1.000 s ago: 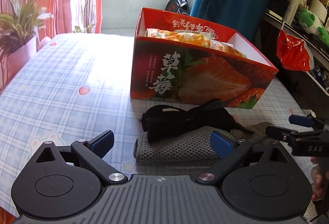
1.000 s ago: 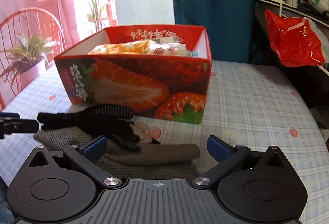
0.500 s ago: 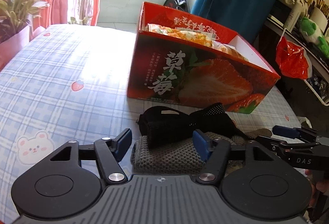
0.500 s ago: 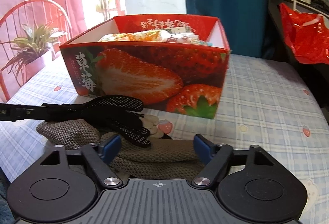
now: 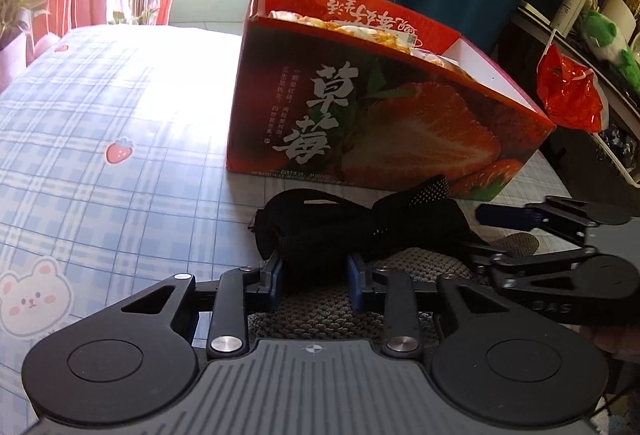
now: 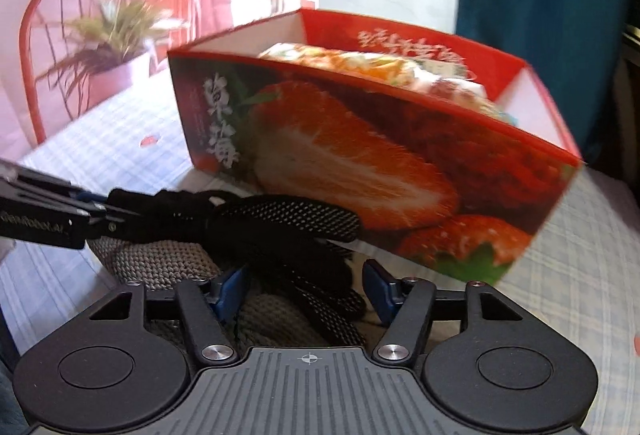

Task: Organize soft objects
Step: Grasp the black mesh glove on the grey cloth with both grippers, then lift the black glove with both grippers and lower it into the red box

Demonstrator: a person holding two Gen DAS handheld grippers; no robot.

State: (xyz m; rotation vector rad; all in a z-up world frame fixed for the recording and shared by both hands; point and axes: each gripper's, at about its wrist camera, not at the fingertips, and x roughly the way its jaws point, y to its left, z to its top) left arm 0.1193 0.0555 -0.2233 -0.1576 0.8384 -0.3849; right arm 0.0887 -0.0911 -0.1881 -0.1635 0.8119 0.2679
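Observation:
A black glove lies across a grey knitted cloth on the checked tablecloth, in front of a red strawberry box. My left gripper is closing, and its blue pads press on the glove's cuff end. In the right wrist view the glove's dotted fingers lie between the closing jaws of my right gripper. A gap shows beside its right pad, so the pads stand apart from the glove. The grey cloth lies under it, and the box stands just behind. The left gripper reaches in from the left.
The box holds orange and white packets. A red plastic bag and a green plush toy are on shelves at the right. A potted plant and a red chair stand beyond the table's far left.
Both grippers have come forward and down onto the gloves while their jaws narrowed. The left pads now grip the black glove's cuff. The right view has tilted.

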